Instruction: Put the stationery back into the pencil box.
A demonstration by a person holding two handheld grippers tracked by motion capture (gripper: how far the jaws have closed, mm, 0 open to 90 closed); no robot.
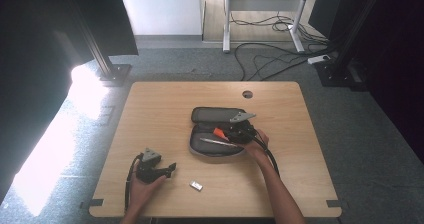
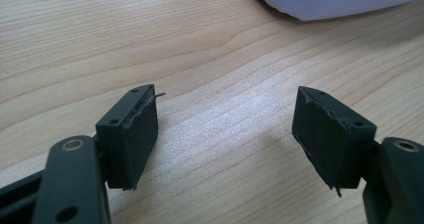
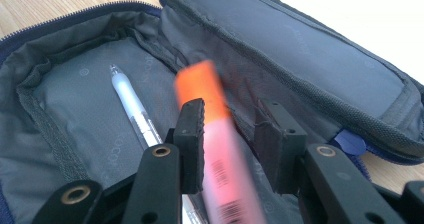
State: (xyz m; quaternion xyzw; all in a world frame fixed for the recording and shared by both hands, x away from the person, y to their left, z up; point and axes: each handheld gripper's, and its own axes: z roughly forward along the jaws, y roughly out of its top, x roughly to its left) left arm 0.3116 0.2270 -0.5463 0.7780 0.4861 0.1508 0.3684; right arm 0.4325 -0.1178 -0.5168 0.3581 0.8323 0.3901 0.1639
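An open dark grey pencil case lies in the middle of the wooden table; its lid is folded back. Inside it lies a clear pen. My right gripper hovers over the case interior. An orange marker, blurred, stands between the jaws, against the left pad with a gap to the right pad. My left gripper rests at the front left of the table, open, with bare wood between its jaws.
A small white object lies near the front edge, between the two hands. A white thing shows at the top of the left gripper view. A round cable hole is at the back of the table. Cables and desk legs lie on the floor beyond.
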